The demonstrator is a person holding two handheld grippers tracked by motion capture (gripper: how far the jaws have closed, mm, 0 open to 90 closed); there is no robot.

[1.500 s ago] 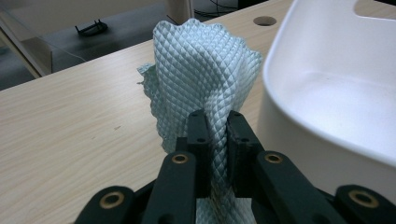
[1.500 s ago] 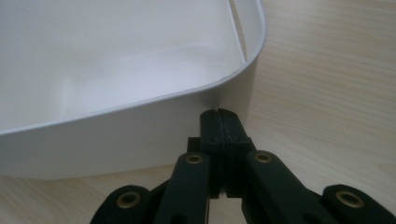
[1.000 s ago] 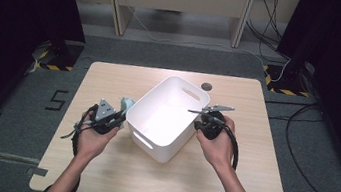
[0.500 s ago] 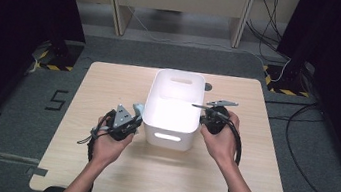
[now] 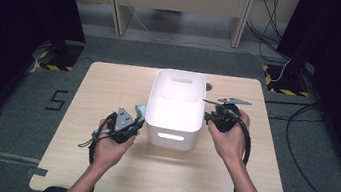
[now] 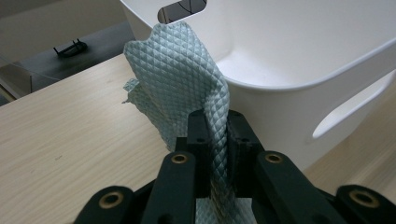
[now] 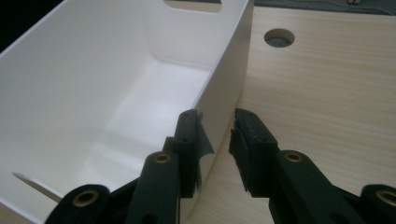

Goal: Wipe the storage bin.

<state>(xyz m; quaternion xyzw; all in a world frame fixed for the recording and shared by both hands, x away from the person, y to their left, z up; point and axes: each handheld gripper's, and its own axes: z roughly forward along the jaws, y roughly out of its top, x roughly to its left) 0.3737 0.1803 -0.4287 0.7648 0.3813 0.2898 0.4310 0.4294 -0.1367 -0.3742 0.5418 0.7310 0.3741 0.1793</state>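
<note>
- The white plastic tub [image 5: 176, 108] has been swung square on the wooden bench [image 5: 109, 87].
- Right claw [image 7: 215, 135] straddles its wall, slightly parted.
- Left claw [image 6: 215, 135] has come alongside, clenching the pale-green waffle cloth [image 6: 187, 79], ready for wiping.

1. The high view looks forward and down over the whole wooden table [image 5: 109, 87].
2. The left gripper view sits close, facing the white bin [image 6: 299, 51].
3. The right gripper view looks closely along that bin's wall; all share it.
</note>
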